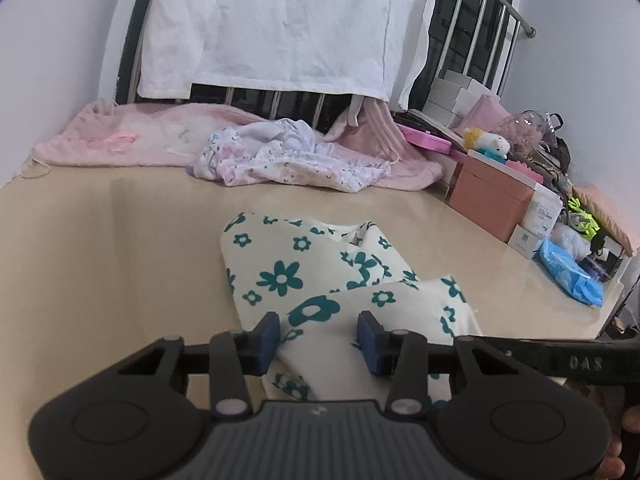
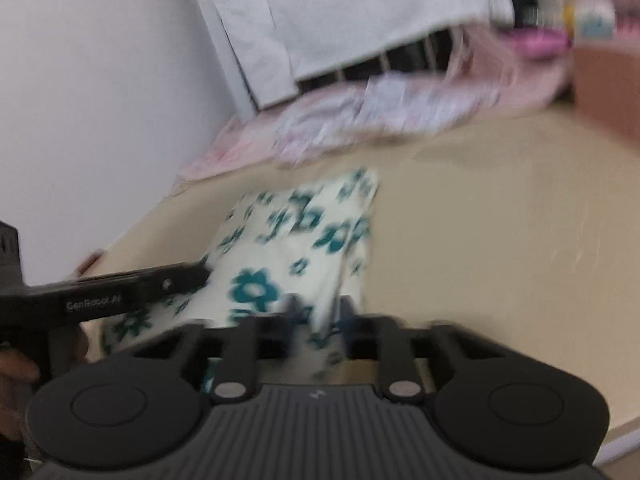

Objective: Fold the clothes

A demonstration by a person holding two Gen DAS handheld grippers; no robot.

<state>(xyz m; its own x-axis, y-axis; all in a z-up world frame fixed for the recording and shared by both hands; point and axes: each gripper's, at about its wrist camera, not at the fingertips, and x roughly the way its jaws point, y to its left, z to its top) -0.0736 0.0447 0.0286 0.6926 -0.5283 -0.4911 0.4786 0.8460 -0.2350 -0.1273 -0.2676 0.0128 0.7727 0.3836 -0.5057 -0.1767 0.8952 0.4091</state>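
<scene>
- Your left claw stands partly open; the cream garment with teal flowers lies between its blue pads, but whether they press it cannot be told.
- Your right claw is clenched on a fold of the same garment; this view is blurred.
- The garment lies crumpled near the front edge of the beige table.
- At the table's far edge: a pink blanket and a heap of pale printed clothes.
- Along the right edge: boxes and a blue packet.
- A white cloth hangs over a metal railing behind.
</scene>
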